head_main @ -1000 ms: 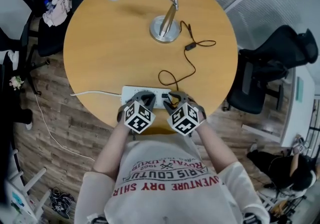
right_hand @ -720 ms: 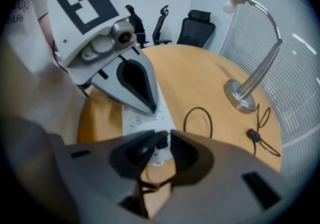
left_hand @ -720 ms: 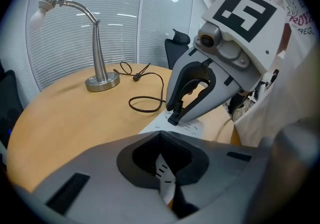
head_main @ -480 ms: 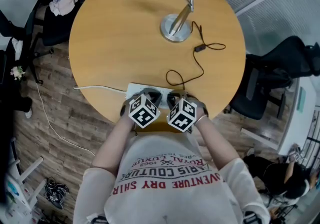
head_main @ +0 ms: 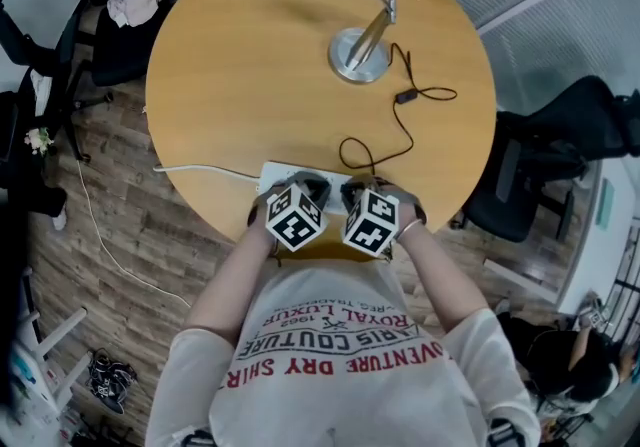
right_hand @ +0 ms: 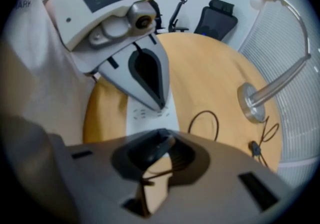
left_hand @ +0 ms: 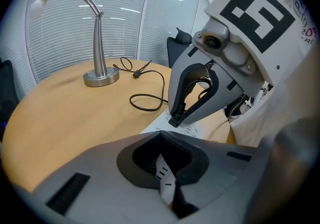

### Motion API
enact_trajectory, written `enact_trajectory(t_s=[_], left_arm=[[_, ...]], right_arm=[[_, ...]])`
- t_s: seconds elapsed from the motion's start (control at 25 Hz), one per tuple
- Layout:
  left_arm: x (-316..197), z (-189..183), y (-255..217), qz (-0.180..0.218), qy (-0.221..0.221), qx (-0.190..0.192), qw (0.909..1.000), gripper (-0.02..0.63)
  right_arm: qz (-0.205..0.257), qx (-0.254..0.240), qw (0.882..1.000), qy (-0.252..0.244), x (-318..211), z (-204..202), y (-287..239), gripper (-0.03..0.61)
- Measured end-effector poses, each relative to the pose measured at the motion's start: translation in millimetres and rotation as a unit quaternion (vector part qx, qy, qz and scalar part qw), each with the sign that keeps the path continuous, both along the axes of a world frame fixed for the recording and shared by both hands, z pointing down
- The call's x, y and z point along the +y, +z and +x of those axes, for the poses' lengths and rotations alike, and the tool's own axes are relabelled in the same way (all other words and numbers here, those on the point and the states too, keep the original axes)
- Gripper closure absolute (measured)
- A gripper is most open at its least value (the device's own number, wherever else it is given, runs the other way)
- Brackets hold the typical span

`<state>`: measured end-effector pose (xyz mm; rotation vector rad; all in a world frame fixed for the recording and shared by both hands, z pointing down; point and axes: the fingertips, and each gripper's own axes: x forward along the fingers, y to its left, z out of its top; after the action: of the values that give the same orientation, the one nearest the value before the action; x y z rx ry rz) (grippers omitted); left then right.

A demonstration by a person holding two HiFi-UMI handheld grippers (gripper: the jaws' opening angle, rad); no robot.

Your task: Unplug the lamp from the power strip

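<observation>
Closest to the body, both tools work at the near rim of the round table [head_main: 230,85], over the power strip [head_main: 274,174]. That is a flat white plastic bar with rows of slots, lying crosswise at the edge.

The left gripper [right_hand: 159,105] comes down at a slant with its grey, teardrop-shaped jaws brought together to a point. The tip rests on the strip's top face, most likely to pin the light bar down so it does not lift with the pull.

The right gripper [left_hand: 175,118] stands much steeper, almost straight down, just beside the left one. Its jaws have just been closing and now stand narrow around the dark plug [right_hand: 150,152], which sits in the strip between them. The pads seem to be on it, and a steep hold suits a straight pull out of the socket. The plug is not yet out.

From there a thin black cord [left_hand: 164,87] leaves the jaws, curls into a loose loop on the wood and runs on to a small inline switch [head_main: 405,96]. It is limp and slack, so it should put no strain on the pull.

The table top is smooth, warm-toned wood with a matte finish. A white cable [head_main: 200,169] leaves the strip's left end and drops over the edge.

Farthest off stands the lamp [head_main: 362,47]. It has a round brushed-metal base, a curved shiny neck and a small bell shade with a pale bulb, and it is well apart from both grippers.
</observation>
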<state>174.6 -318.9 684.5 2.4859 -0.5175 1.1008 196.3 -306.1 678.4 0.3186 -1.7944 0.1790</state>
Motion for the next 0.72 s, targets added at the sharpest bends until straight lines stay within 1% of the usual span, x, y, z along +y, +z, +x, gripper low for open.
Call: enact_trajectory(t_s=[0.32, 0.48, 0.6, 0.68, 0.72], left_arm=[[-3.9, 2.0, -1.0, 0.022, -0.005, 0.000, 0.9997, 0.583], [-3.3, 1.0, -1.4, 0.008, -0.007, 0.008, 0.9999, 0.583], [-1.6, 1.8, -0.7, 0.008, -0.004, 0.005, 0.9999, 0.584], [0.1, 3.3, 0.5, 0.007, -0.003, 0.002, 1.0000, 0.583], [0.2, 3.7, 0.8, 0.008, -0.002, 0.001, 1.0000, 0.583]], right_arm=[[-0.005, 0.002, 1.000, 0.008, -1.6, 1.0, -6.9, 0.506], [-0.004, 0.016, 1.000, 0.004, 1.0, 1.3, -8.2, 0.506], [-0.009, 0.030, 0.999, 0.009, 4.8, 2.4, -6.1, 0.506], [-0.015, 0.022, 0.999, 0.020, 6.6, 2.0, -11.6, 0.506], [-0.017, 0.006, 0.999, 0.031, 4.7, 0.7, -21.5, 0.506]])
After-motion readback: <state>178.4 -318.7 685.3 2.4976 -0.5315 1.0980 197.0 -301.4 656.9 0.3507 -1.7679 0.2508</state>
